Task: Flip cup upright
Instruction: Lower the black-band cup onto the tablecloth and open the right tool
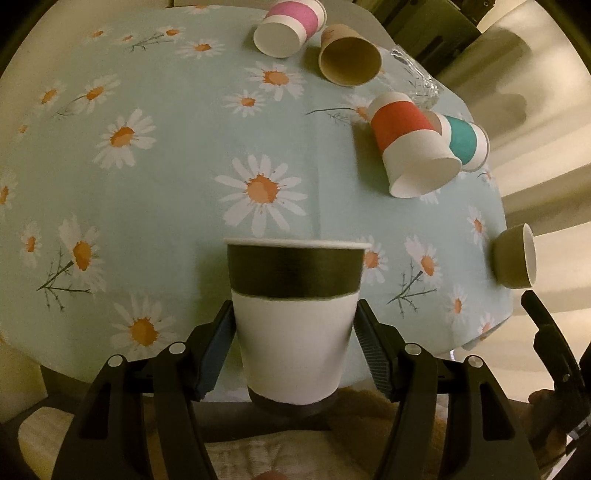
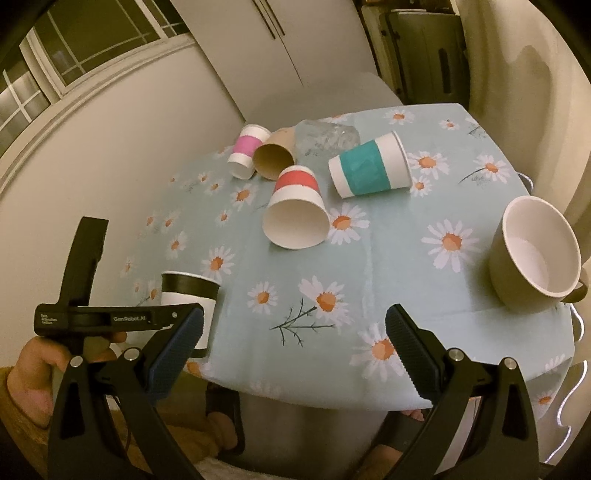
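Observation:
A paper cup with a black band (image 1: pixel 293 321) stands upright, rim up, between the fingers of my left gripper (image 1: pixel 295 347), at the table's near edge. The pads sit close to its white wall, and I cannot tell whether they press it. The same cup shows in the right wrist view (image 2: pixel 190 302) at the left, with the left gripper beside it. My right gripper (image 2: pixel 293 354) is open and empty above the near edge of the table.
Several cups lie on their sides on the daisy tablecloth (image 1: pixel 166 177): pink-banded (image 1: pixel 291 26), brown (image 1: pixel 347 55), red-banded (image 1: pixel 410 144), teal-banded (image 1: pixel 465 142). A clear glass (image 2: pixel 327 136) lies at the back. A tan mug (image 2: pixel 532 251) lies tilted at the right edge.

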`<state>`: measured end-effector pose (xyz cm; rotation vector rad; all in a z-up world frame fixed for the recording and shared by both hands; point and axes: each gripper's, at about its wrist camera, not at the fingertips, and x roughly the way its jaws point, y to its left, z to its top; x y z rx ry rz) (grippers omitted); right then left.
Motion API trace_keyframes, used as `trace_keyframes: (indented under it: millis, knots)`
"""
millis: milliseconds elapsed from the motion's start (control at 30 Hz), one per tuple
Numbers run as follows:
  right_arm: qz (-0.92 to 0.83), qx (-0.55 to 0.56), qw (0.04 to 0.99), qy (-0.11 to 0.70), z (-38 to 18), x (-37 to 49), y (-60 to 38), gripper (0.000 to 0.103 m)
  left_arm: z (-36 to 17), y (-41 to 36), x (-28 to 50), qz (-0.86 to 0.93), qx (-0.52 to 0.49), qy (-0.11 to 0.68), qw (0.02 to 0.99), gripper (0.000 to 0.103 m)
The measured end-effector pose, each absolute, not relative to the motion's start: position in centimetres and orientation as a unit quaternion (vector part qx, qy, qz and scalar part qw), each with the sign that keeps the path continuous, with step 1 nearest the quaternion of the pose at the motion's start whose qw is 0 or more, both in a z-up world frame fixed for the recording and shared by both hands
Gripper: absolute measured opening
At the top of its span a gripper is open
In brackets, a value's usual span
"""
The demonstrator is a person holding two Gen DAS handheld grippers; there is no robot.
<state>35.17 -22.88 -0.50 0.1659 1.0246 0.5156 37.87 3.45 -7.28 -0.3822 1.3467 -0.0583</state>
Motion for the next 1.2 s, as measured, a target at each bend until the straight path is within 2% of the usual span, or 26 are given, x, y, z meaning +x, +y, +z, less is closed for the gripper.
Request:
trace_keyframes:
  millis: [133,200,367,600,733,933,1200]
  knots:
    - [0.241,0.075,0.836,0.488,-0.7,35.4,-22.8,0.098,-6.7,3.5,38.0,-0.023,-0.168,0.61,0.774,0.078]
    - [0.24,0.075,0.835,0.489,-0.7,35.5,-22.8,0.098,-5.9,3.6,38.0,-0.024,-0.158,0.599,0.785,0.08]
    - [0.241,0.069,0.833,0.494,-1.1,35.5,-22.4,0.098,-4.1,4.3,37.4,-0.039,-0.162,0.578,0.799,0.08]
    - [0.244,0.069,0.828,0.5,-1.7,35.3,-21.6,0.098,-1.3,5.4,32.6,-0.09,-0.161,0.51,0.84,0.08]
    - [0.245,0.069,0.822,0.51,-1.6,35.0,-20.5,0.098,-1.2,6.1,29.7,-0.065,-0.141,0.482,0.862,0.081]
    - [0.247,0.052,0.808,0.533,-0.9,34.7,-17.0,0.098,-1.6,7.0,26.7,-0.086,-0.164,0.454,0.872,0.08]
    - [0.26,0.026,0.785,0.562,-1.2,34.7,-11.4,0.098,-2.8,9.8,24.6,-0.094,-0.169,0.442,0.876,0.081]
